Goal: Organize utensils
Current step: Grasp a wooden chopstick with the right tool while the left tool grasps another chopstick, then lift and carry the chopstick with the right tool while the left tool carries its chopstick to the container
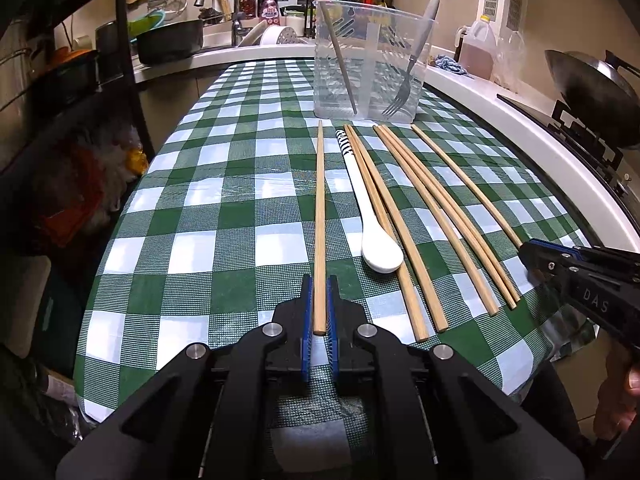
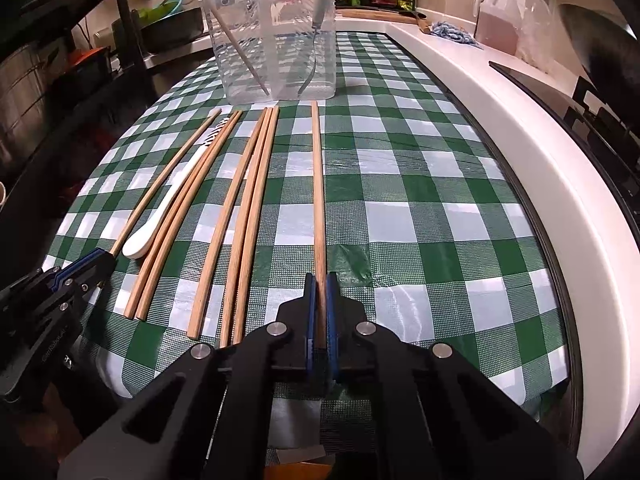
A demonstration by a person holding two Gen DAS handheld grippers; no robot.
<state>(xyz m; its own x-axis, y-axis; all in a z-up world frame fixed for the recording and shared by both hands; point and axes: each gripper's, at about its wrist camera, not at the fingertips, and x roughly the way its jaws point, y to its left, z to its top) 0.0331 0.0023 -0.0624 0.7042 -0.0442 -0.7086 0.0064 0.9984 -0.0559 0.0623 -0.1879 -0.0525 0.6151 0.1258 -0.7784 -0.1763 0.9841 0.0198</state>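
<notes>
Several wooden chopsticks and a white spoon (image 1: 378,236) lie in a row on the green checked tablecloth (image 1: 224,184). My left gripper (image 1: 319,284) has its blue pads closed on the near end of the leftmost chopstick (image 1: 320,208), which lies on the cloth. My right gripper (image 2: 320,284) is closed on the near end of the rightmost chopstick (image 2: 318,184); it also shows in the left wrist view (image 1: 532,252). The left gripper shows in the right wrist view (image 2: 100,260). A clear plastic holder (image 1: 370,60) at the far end holds one chopstick and a grey-handled fork (image 1: 412,64).
A white counter edge (image 2: 500,128) runs along the right, with a wok (image 1: 592,80) on the stove and an oil jug (image 1: 478,48) behind. A sink with pans (image 1: 172,40) is at the back left, and a dark shelf rack (image 1: 80,80) on the left.
</notes>
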